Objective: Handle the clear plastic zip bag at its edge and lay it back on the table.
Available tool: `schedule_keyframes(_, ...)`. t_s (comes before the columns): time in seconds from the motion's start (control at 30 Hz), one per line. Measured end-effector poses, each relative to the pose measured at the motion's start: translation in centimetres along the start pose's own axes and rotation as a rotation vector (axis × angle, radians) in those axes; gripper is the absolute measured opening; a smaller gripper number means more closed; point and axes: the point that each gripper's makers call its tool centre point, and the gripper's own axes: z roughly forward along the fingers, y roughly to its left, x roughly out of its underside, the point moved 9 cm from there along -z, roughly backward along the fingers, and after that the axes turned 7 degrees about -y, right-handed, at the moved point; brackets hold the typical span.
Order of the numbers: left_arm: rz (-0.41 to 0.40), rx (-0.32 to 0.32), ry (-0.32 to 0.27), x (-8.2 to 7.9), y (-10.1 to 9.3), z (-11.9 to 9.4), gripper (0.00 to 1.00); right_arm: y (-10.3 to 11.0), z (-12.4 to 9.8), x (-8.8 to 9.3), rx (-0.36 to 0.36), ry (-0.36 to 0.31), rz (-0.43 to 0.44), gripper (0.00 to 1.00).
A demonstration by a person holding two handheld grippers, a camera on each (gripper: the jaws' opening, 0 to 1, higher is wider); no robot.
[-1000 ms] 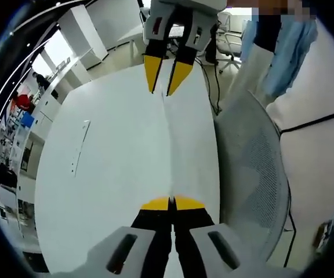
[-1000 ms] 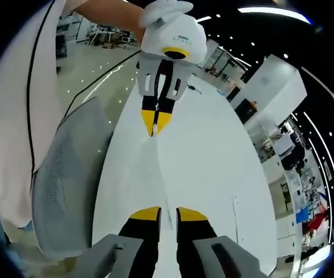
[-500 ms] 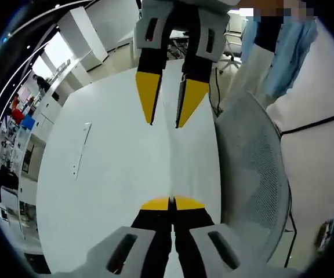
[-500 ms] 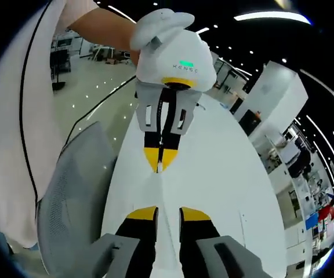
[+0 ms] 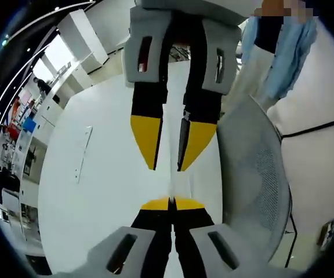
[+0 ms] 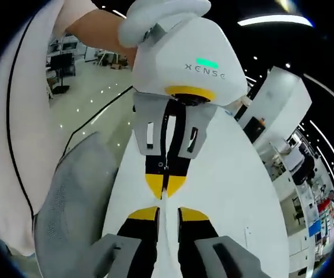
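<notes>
Left gripper view: left gripper (image 5: 173,202) clenched on clear plastic zip bag (image 5: 171,186) edge; right gripper (image 5: 167,168) fingers parted; one-sided pinch, slip risk.

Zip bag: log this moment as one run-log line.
left gripper: shut on clear bag edge | right gripper: open, bag edge between jaws | grippers tip to tip | white table below

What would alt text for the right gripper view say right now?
The left gripper, jaws shut on the edge of the clear zip bag, points straight at the camera. The right gripper meets it with jaws slightly apart, above the white table, a grey mesh chair alongside.
</notes>
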Motion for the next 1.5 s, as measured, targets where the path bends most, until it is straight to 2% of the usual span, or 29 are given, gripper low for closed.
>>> schedule_keyframes(0.47, 0.007, 0.005, -0.007, -0.7, -0.3, 0.1, 0.00, 0.3, 1.0, -0.5, -0.029, 0.001, -0.003, 0.03)
schedule_keyframes(1.1, 0.010, 0.014, -0.001, -0.7, -0.4, 0.1, 0.00, 0.6, 1.5, -0.9, -0.044, 0.000, 0.001, 0.01)
schedule_keyframes(1.5, 0.018, 0.025, -0.009, -0.6, -0.5, 0.2, 0.00, 0.9, 1.5, -1.0, -0.063, 0.022, -0.038, 0.00)
